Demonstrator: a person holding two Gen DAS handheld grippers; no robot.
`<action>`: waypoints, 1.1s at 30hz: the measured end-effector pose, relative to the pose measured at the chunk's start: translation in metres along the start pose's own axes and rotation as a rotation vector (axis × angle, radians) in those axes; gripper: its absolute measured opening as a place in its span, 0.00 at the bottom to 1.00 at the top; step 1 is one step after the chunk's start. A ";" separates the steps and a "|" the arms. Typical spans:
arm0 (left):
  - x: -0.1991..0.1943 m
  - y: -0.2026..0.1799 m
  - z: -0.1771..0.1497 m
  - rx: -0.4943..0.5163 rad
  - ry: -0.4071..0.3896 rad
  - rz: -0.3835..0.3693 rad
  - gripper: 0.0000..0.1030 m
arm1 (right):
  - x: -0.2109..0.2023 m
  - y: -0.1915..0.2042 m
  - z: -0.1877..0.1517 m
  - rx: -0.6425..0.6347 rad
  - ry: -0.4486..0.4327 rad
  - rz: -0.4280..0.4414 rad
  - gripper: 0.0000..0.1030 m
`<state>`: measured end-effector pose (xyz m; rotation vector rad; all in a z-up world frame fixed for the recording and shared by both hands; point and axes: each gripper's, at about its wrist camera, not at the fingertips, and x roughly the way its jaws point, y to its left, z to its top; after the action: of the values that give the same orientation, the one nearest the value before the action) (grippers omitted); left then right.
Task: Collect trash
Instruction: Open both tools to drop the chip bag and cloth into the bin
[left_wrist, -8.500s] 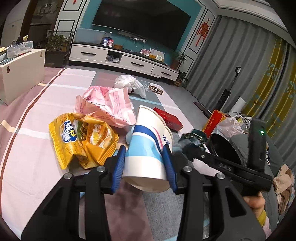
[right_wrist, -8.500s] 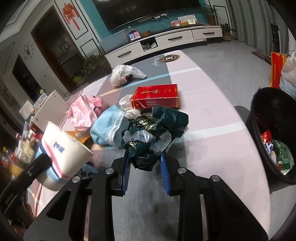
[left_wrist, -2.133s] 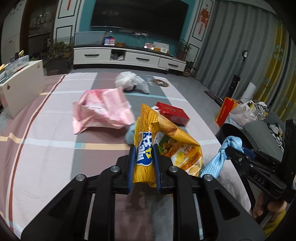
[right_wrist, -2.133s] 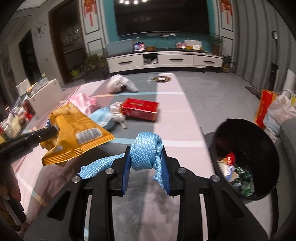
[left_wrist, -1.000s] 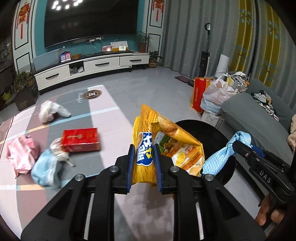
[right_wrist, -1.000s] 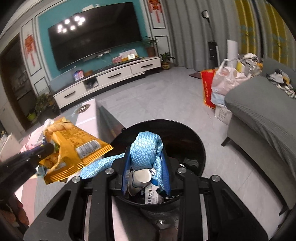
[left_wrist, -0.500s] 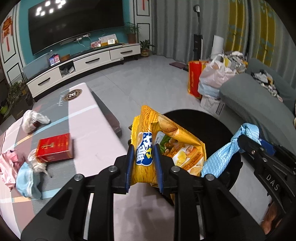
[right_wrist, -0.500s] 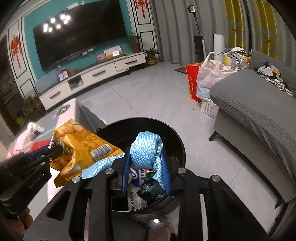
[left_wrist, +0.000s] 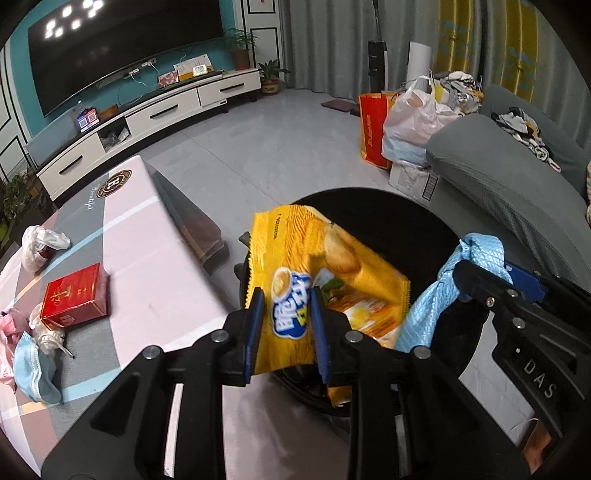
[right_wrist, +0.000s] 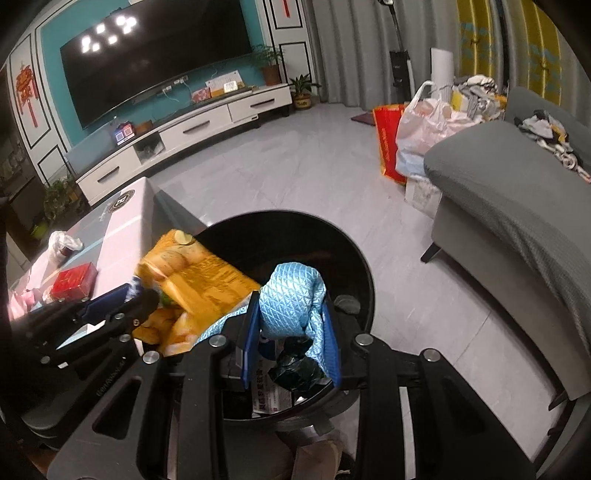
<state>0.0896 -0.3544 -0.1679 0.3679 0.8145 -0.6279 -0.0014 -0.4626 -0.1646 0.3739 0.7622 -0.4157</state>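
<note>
left gripper opening a bit, chip bag between pads, over bin. right gripper pinches blue cloth.

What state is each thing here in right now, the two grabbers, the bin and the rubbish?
Left gripper: jaws just eased apart a little, chip bag between them.
Chip bag: crumpled, hanging over the bin.
Right gripper: shut on the blue cloth.
Blue cloth: bunched, held over the bin.
Bin: open, partly filled with trash.
Red box: closed, lying on the table.
Face mask: lying limp on the table.
</note>
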 end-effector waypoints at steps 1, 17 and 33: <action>0.002 -0.001 0.000 0.004 0.005 0.001 0.25 | 0.001 0.000 0.000 -0.001 0.005 0.001 0.30; -0.011 0.006 -0.001 -0.018 -0.021 -0.018 0.53 | 0.003 0.005 -0.001 -0.006 0.008 -0.007 0.43; -0.038 0.037 -0.012 -0.103 -0.052 -0.019 0.89 | -0.012 0.011 -0.001 -0.019 -0.024 -0.016 0.67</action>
<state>0.0868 -0.3061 -0.1441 0.2491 0.7985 -0.6083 -0.0045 -0.4498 -0.1543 0.3447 0.7461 -0.4270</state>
